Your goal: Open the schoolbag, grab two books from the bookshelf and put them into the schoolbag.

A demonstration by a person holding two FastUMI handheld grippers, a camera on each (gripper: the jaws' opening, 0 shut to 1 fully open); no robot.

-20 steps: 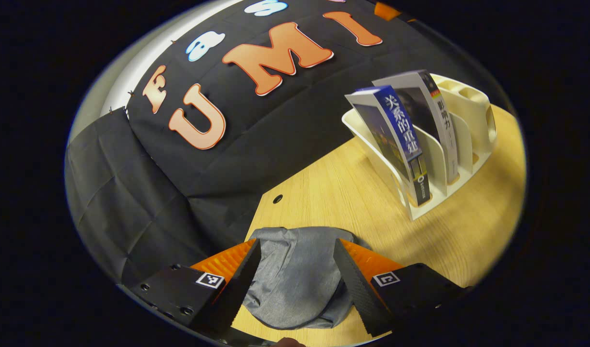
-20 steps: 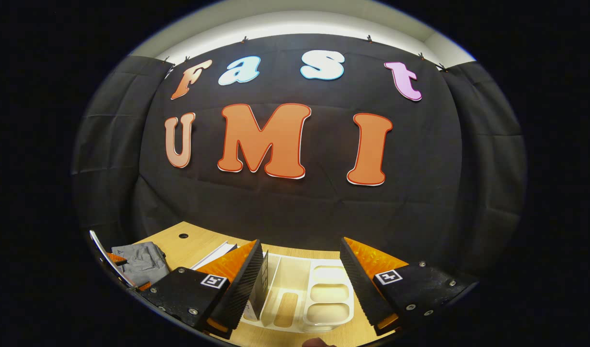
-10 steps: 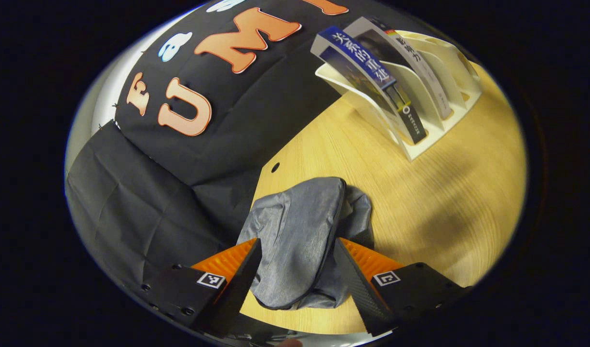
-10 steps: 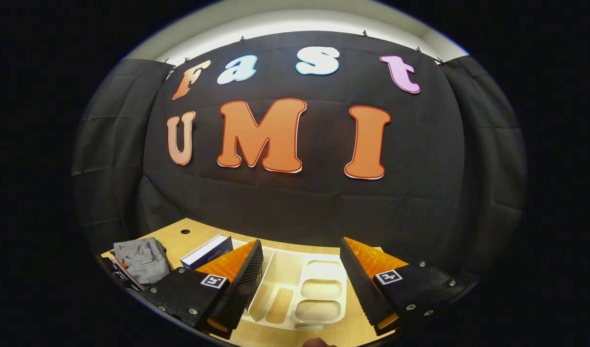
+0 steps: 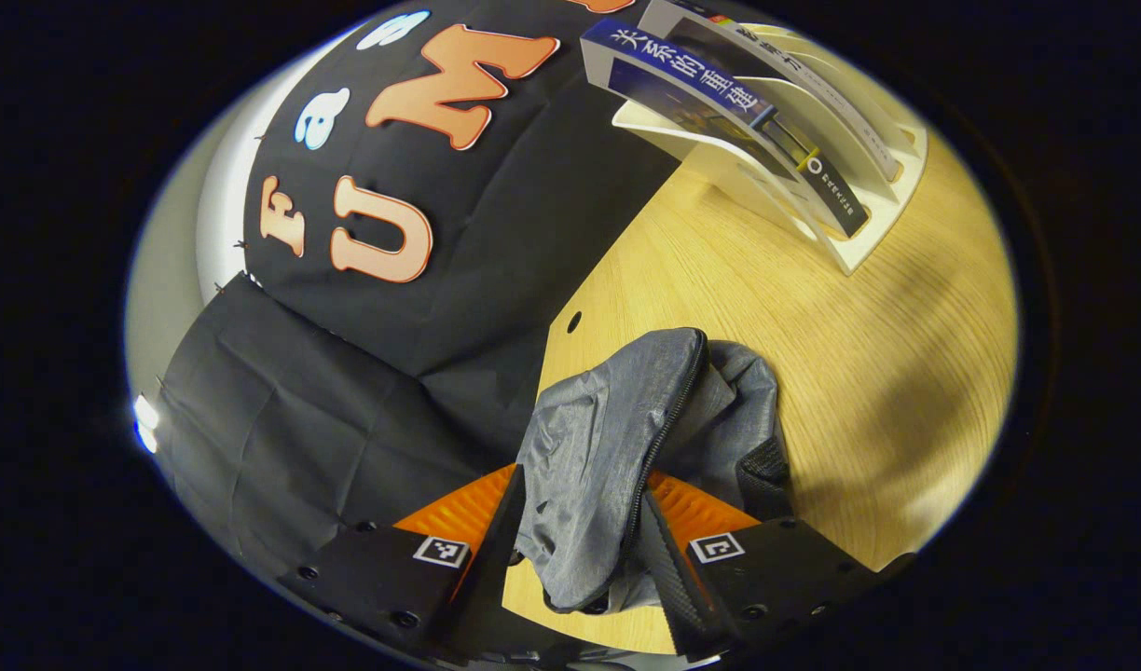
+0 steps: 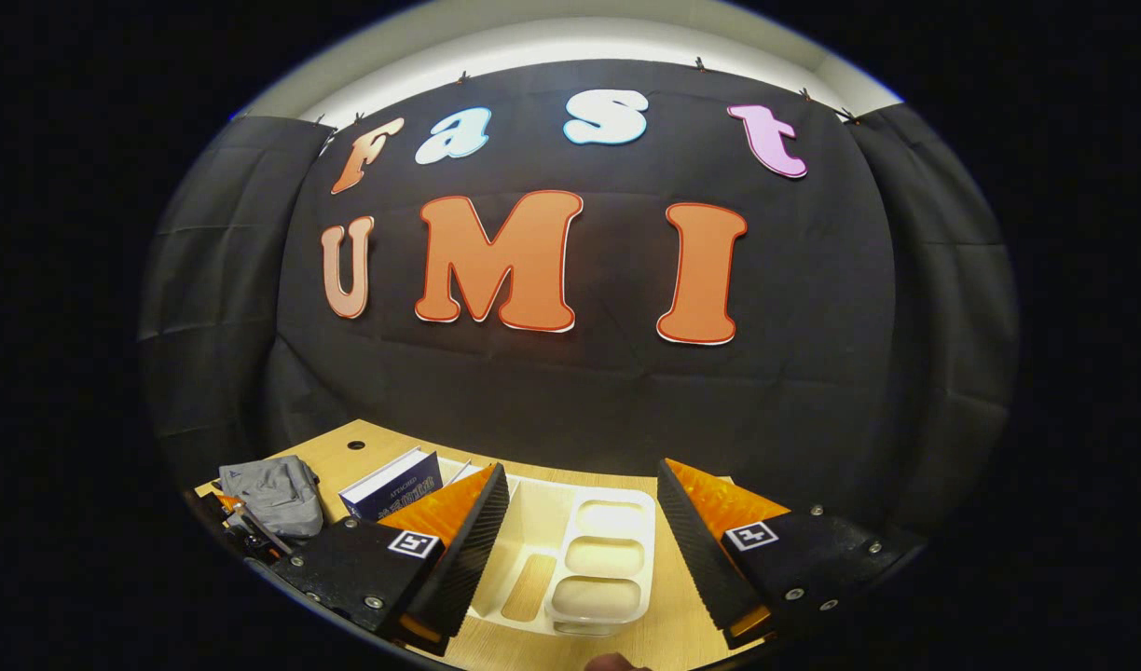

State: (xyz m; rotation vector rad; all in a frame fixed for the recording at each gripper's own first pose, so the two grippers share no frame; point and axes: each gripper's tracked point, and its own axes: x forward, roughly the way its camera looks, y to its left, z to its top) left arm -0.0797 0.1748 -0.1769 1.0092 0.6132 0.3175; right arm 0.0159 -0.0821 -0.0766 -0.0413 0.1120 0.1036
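Observation:
The grey schoolbag [image 5: 617,447] lies crumpled on the wooden table, its zipper [image 5: 668,419] running up the raised fold. My left gripper [image 5: 580,536] is open, and that fold sits between its fingers, brushing both. Two books, a blue one [image 5: 710,93] and a pale-spined one [image 5: 804,102], lean in the white bookshelf [image 5: 869,242] far across the table. My right gripper [image 6: 582,471] hangs open above the bookshelf [image 6: 570,550], holding nothing. In the right gripper view the blue book [image 6: 393,485] and the schoolbag [image 6: 268,489] show to the left.
The wooden table [image 5: 859,373] has a small cable hole [image 5: 573,321] near its back edge, just behind the bag. Black cloth walls close the booth behind and to the left. The bookshelf's right end has shallow tray pockets [image 6: 603,545].
My left gripper has come down onto the bag and its fingers have drawn in a little around the fold. The right gripper has drifted slightly over the bookshelf, still open.

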